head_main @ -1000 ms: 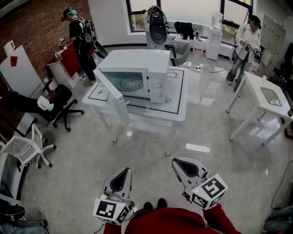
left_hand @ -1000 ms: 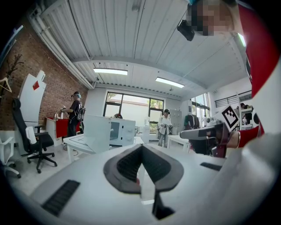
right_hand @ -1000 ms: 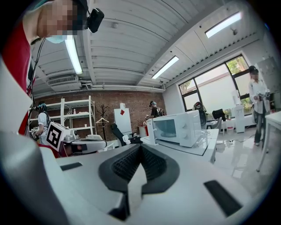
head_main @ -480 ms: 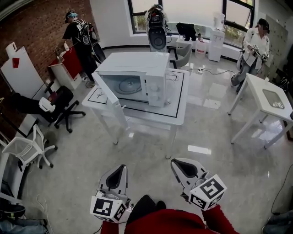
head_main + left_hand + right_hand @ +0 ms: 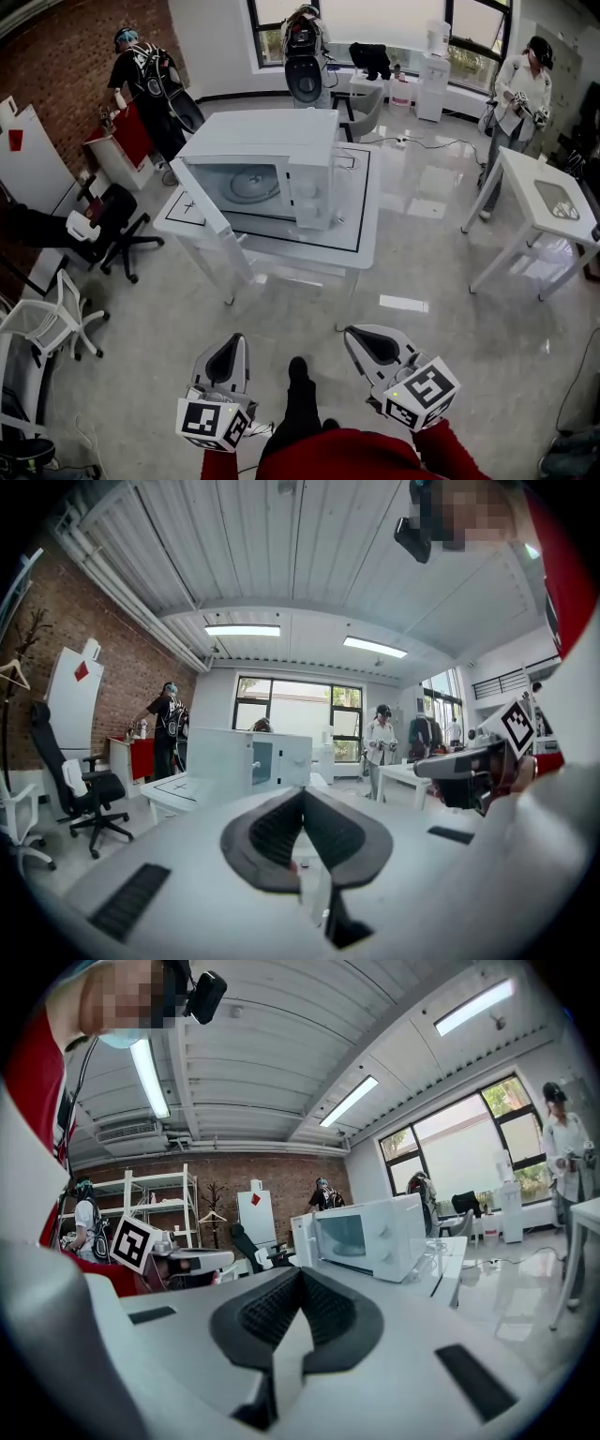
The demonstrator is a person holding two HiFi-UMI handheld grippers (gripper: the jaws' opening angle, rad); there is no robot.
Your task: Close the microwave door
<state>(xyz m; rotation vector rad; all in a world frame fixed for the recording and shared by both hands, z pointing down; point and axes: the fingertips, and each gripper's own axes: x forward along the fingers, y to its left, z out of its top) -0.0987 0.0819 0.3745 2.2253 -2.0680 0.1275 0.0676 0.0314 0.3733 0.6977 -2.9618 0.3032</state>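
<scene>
A white microwave (image 5: 281, 159) stands on a white table (image 5: 361, 234) ahead of me in the head view. Its door (image 5: 208, 214) hangs open, swung out toward the table's left front corner, and the turntable shows inside. My left gripper (image 5: 233, 343) and right gripper (image 5: 360, 337) are held low over the floor, well short of the table. Both are shut with nothing between their pads. The left gripper view shows its jaws (image 5: 303, 793) closed, with the microwave (image 5: 255, 758) far beyond. From the right gripper (image 5: 300, 1274), the microwave (image 5: 370, 1235) is seen off to the right.
A second white table (image 5: 544, 202) stands at the right. A black office chair (image 5: 108, 225) and a white chair (image 5: 47, 319) are on the left. One person (image 5: 141, 75) works at the back left, another (image 5: 525, 80) at the back right. My foot (image 5: 298, 370) is stepping forward.
Both grippers and my view have moved forward toward the table, so the microwave looks nearer. The door stays open and both grippers stay shut.
</scene>
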